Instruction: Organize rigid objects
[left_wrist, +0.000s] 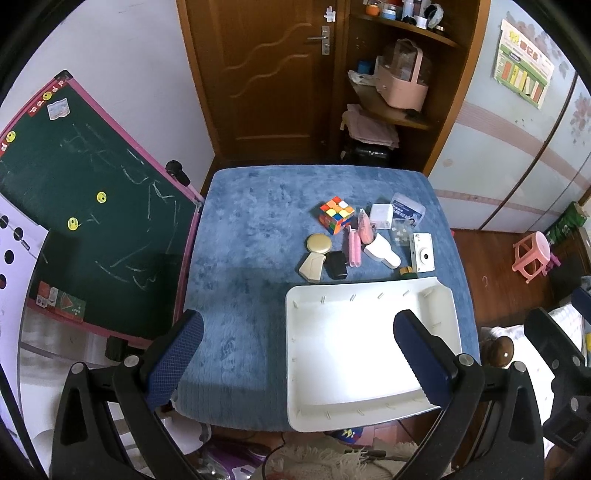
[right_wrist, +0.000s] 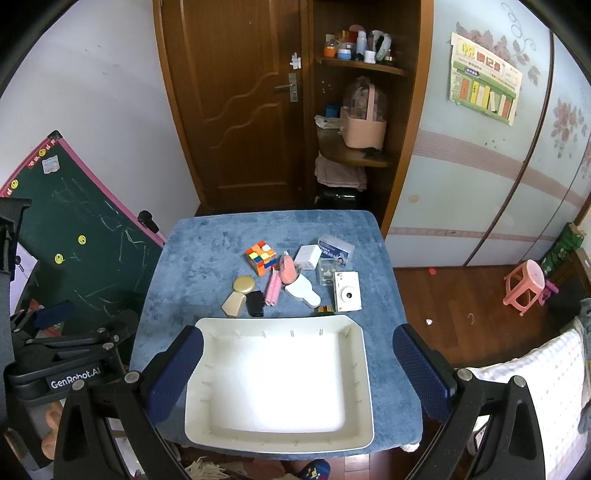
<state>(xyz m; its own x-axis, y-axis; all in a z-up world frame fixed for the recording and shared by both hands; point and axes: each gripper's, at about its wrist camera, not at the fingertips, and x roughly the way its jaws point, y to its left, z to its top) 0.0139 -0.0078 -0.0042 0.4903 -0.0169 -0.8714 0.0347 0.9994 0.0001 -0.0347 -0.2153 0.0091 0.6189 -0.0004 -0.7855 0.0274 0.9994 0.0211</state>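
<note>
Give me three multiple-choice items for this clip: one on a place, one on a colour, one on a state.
1. Where does the Rubik's cube sit?
A. inside the tray
B. on the blue cloth beyond the tray
C. on the floor

2. What colour is the tray?
A. white
B. green
C. black

3. What is the state of the right gripper?
A. shut on the cube
B. shut on the camera
C. open, holding nothing

Answers:
1. B, the cube rests on the blue cloth past the tray's far rim.
2. A, its walls and floor are white.
3. C, its fingers stand wide apart above the tray.
</note>
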